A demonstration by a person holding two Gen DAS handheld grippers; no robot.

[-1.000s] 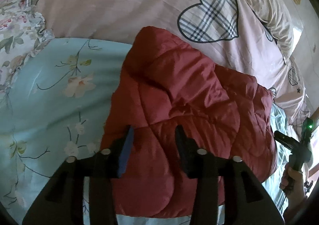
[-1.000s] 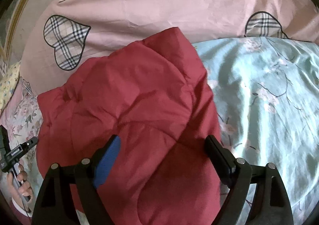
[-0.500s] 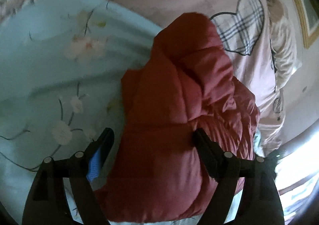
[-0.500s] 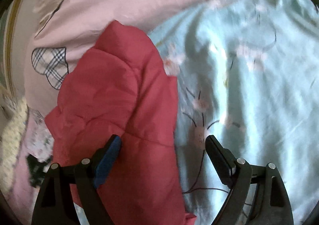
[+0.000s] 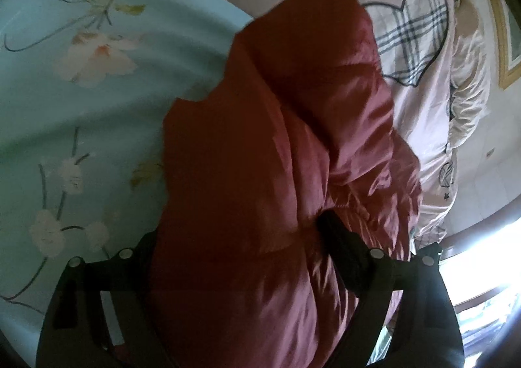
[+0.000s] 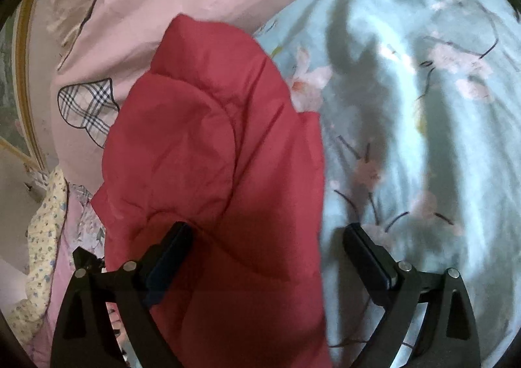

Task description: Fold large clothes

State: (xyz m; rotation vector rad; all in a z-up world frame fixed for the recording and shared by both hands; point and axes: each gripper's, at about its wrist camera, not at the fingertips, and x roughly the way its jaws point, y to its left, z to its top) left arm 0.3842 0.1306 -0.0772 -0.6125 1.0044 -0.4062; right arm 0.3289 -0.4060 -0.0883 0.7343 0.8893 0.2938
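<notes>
One red quilted jacket (image 5: 276, 172) lies bunched on the bed, partly on the single pale blue floral sheet (image 5: 81, 107) and partly against the one pink duvet (image 5: 423, 107) with plaid hearts; one heart (image 5: 413, 39) shows in the left wrist view and one (image 6: 86, 107) in the right. The left hand-held gripper (image 5: 241, 237) has its two fingers spread wide, with the jacket bulging between them and covering the left finger's tip. The right hand-held gripper (image 6: 267, 244) also stands wide open, its blue-padded finger (image 6: 169, 254) over the jacket (image 6: 211, 156) and its other finger above the sheet (image 6: 423, 140), gripping nothing. Two finger shadows fall across the sheet.
</notes>
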